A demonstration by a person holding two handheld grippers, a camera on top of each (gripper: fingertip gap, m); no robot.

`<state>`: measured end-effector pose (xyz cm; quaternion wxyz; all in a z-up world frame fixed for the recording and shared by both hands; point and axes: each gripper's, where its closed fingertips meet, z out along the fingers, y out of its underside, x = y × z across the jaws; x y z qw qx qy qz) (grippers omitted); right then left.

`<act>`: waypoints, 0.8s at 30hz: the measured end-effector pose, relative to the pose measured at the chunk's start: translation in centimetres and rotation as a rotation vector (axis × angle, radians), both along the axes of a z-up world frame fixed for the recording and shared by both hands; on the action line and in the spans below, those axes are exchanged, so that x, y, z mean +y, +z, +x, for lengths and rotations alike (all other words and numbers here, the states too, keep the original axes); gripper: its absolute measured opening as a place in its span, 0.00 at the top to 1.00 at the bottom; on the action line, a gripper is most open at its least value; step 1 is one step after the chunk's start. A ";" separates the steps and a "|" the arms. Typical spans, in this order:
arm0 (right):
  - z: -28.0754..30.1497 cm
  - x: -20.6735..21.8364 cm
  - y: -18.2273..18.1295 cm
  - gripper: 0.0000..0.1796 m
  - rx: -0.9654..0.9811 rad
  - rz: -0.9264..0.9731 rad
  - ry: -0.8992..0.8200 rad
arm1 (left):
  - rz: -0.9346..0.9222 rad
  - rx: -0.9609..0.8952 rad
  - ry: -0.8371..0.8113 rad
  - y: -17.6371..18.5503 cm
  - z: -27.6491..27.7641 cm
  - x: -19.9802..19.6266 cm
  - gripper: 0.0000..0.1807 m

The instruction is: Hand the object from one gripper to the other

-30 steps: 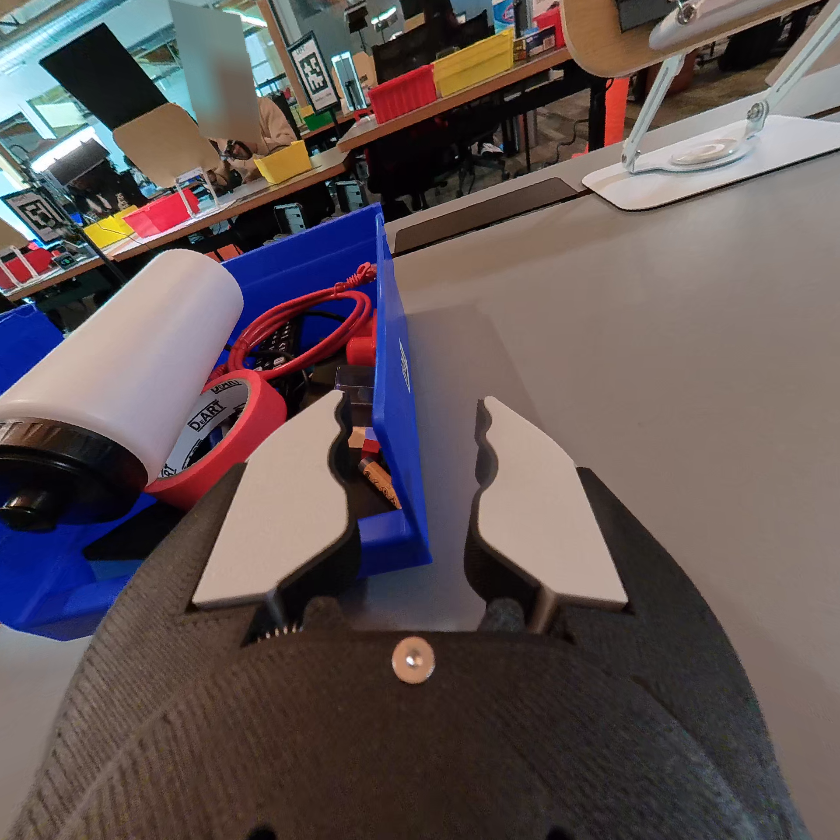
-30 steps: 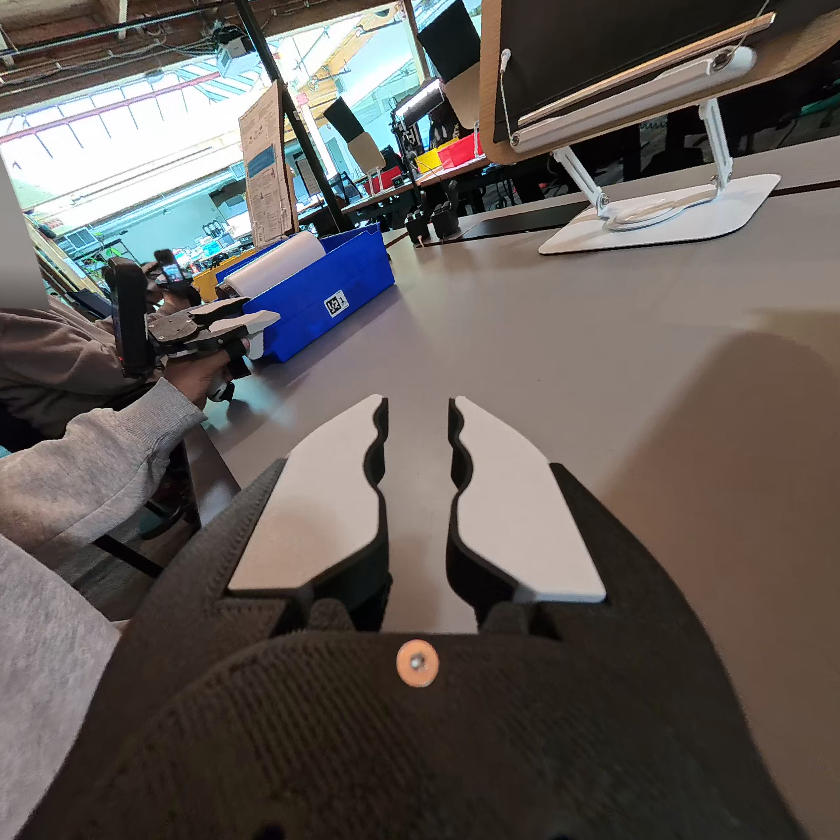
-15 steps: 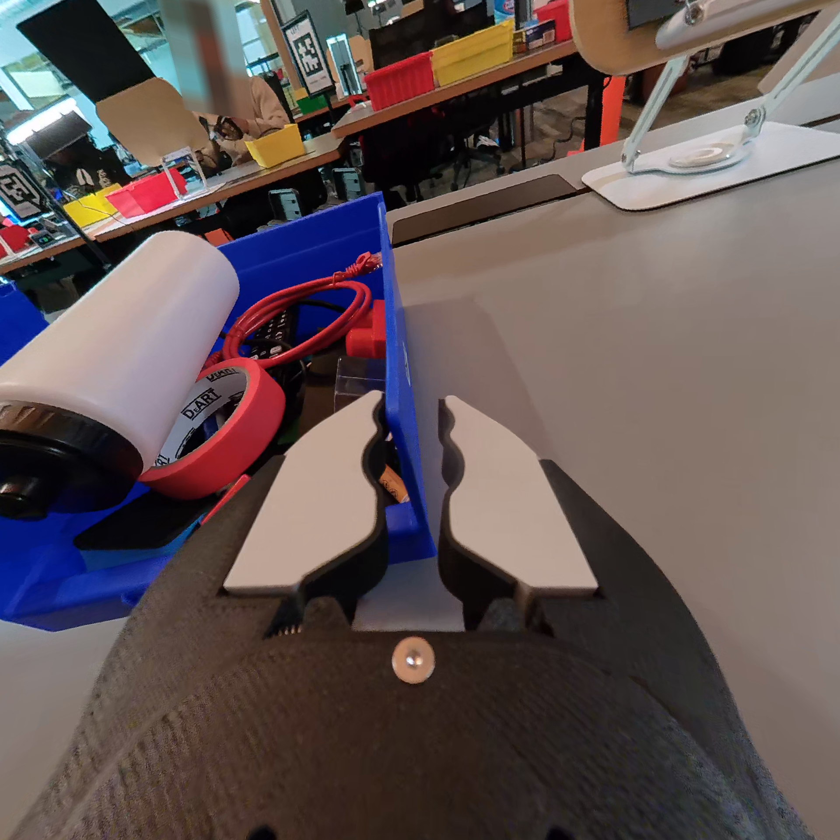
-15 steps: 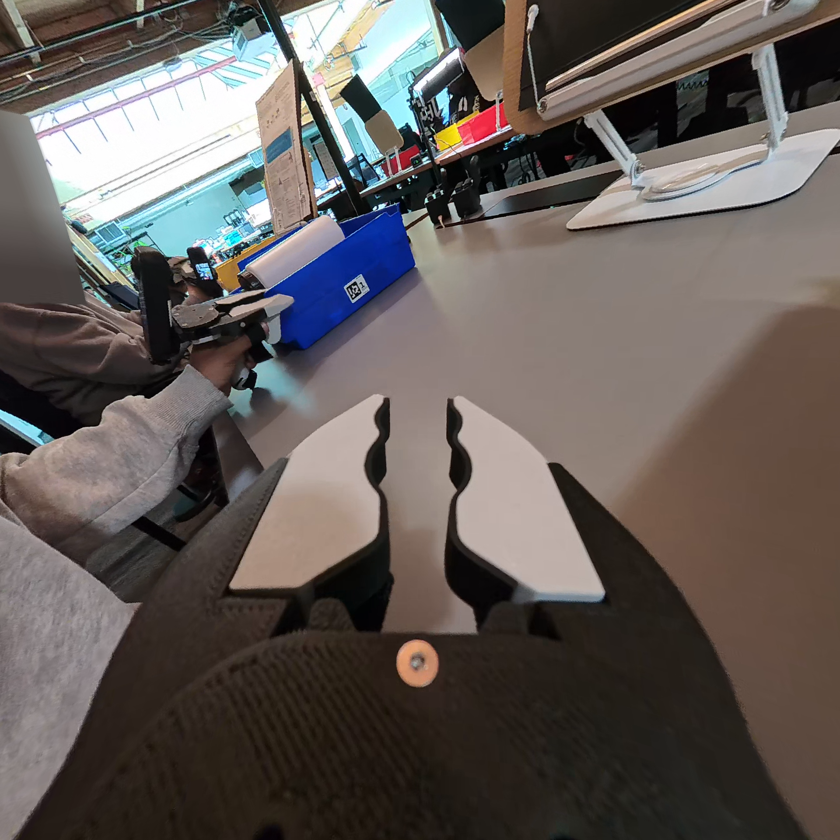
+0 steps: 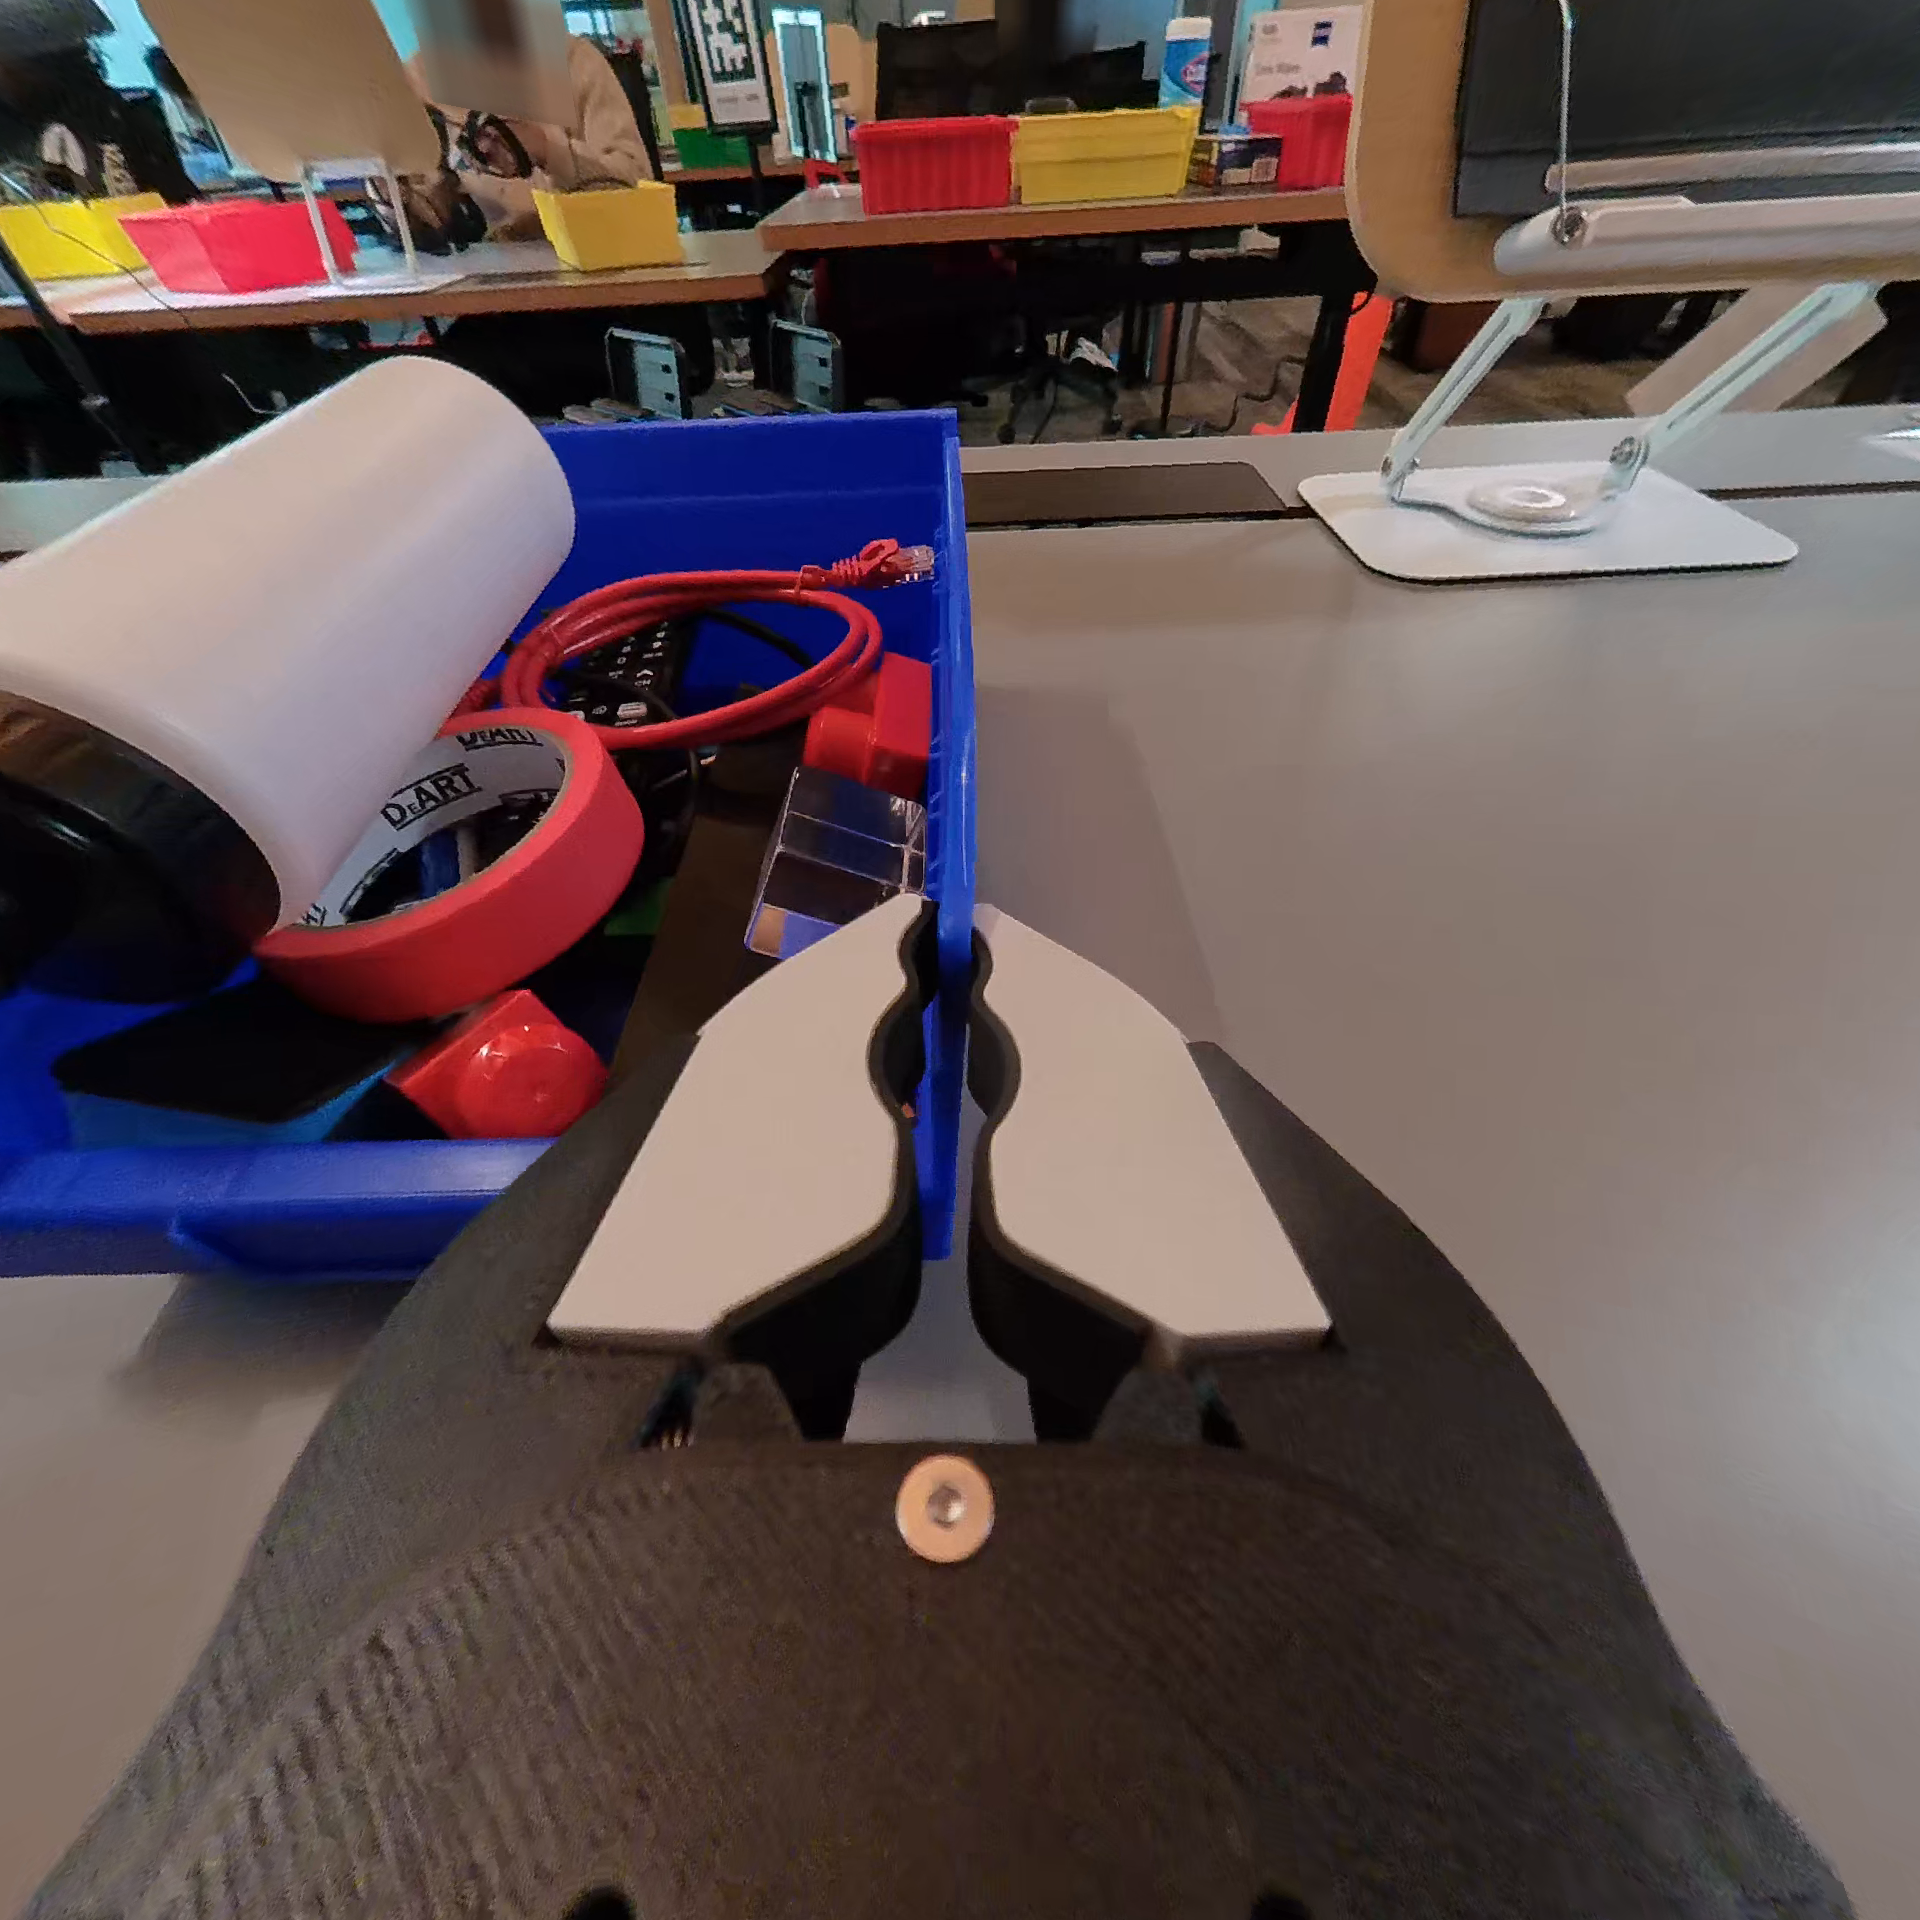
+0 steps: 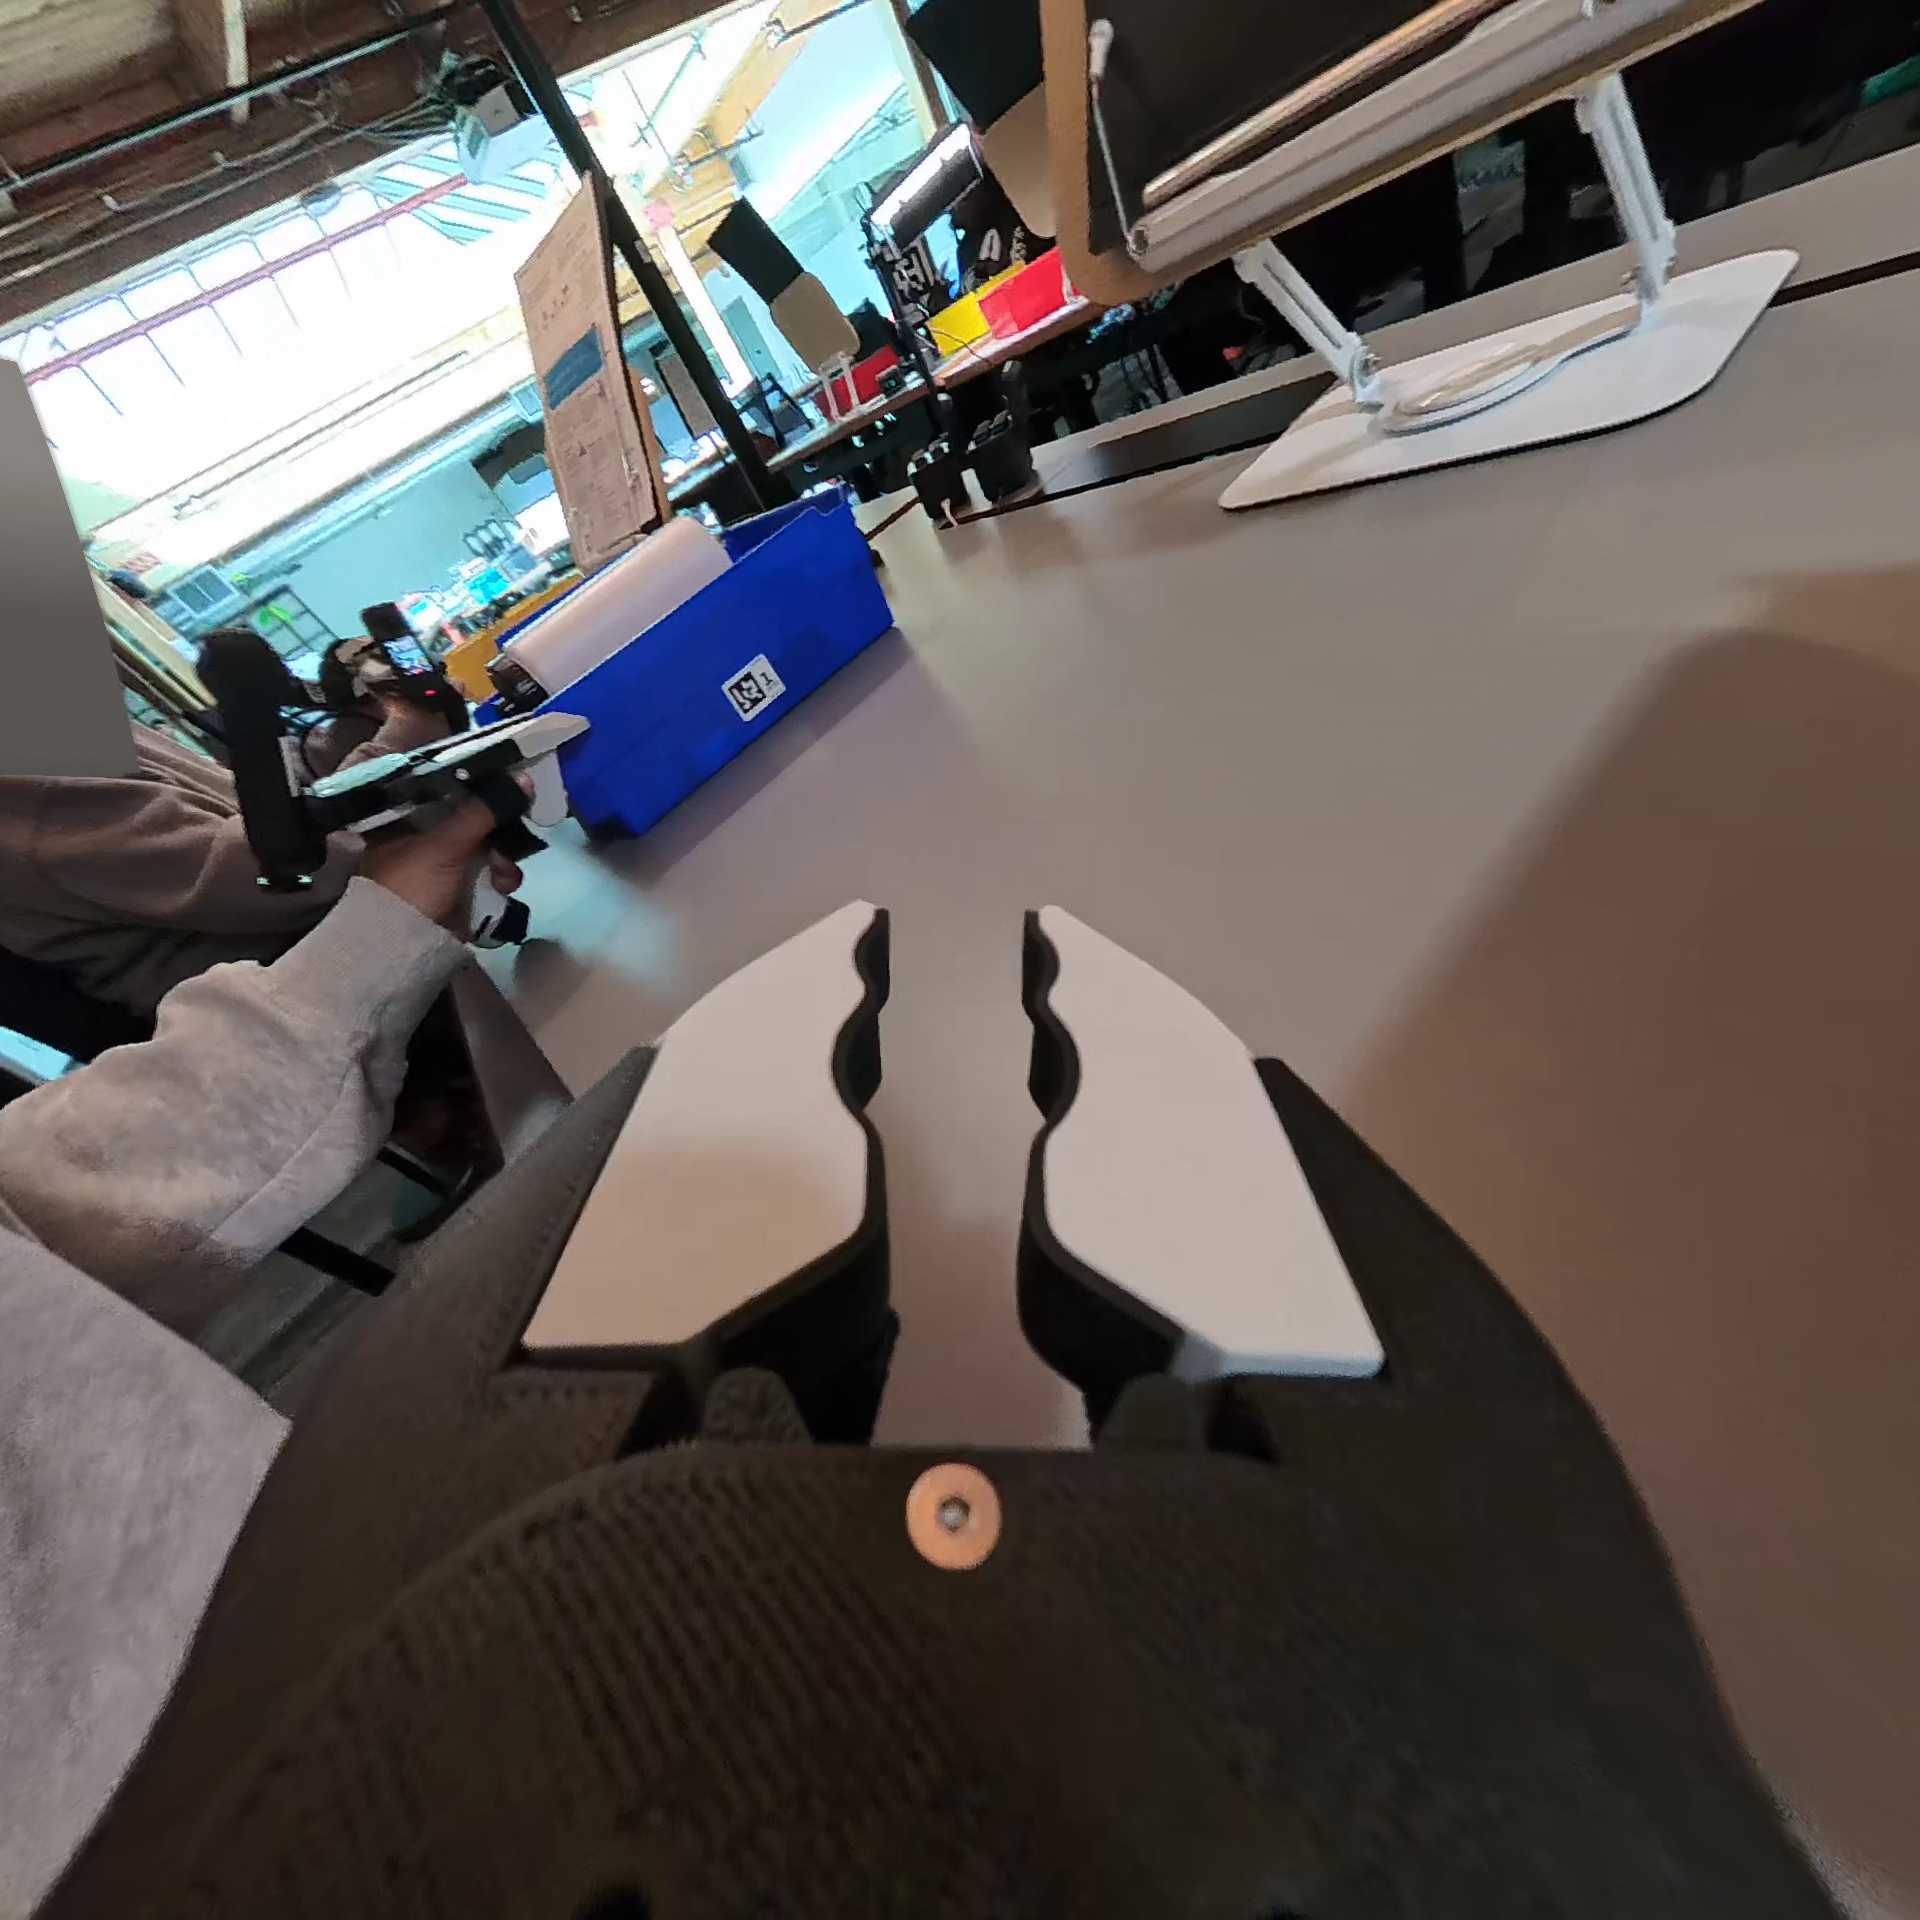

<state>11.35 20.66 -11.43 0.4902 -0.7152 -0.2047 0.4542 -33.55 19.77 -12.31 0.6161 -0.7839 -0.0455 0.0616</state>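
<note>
Left gripper [image 5: 948,925] pinches the blue bin [image 5: 954,665] wall at frame centre, while I hold my right gripper [image 6: 956,920] narrowly parted and empty over the grey table [image 6: 1351,727], lower centre.

Bin [image 5: 951,727] on table [image 5: 1455,935], left of monitor stand [image 5: 1538,520]. In bin: big roll [image 5: 281,623] at left, leaning on tape roll [image 5: 468,862]; coiled cable [image 5: 717,655] behind tape; clear block [image 5: 842,862] against right wall, just before left gripper [image 5: 948,920]
</note>
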 end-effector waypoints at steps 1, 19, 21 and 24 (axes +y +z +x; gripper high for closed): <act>0.0 0.3 -0.3 0.86 -0.009 -0.002 -0.006 | -0.002 0.012 -0.003 0.0 0.1 0.1 1.00; -3.4 3.5 4.5 0.88 0.099 0.209 0.202 | 0.447 0.205 0.042 10.5 -0.2 -0.2 0.81; -4.0 3.5 4.8 0.88 0.114 0.204 0.226 | 0.315 0.200 0.088 8.3 -2.7 1.5 0.83; -4.5 3.8 4.5 0.88 0.096 0.199 0.225 | 0.132 0.119 0.087 4.8 -4.3 3.4 0.83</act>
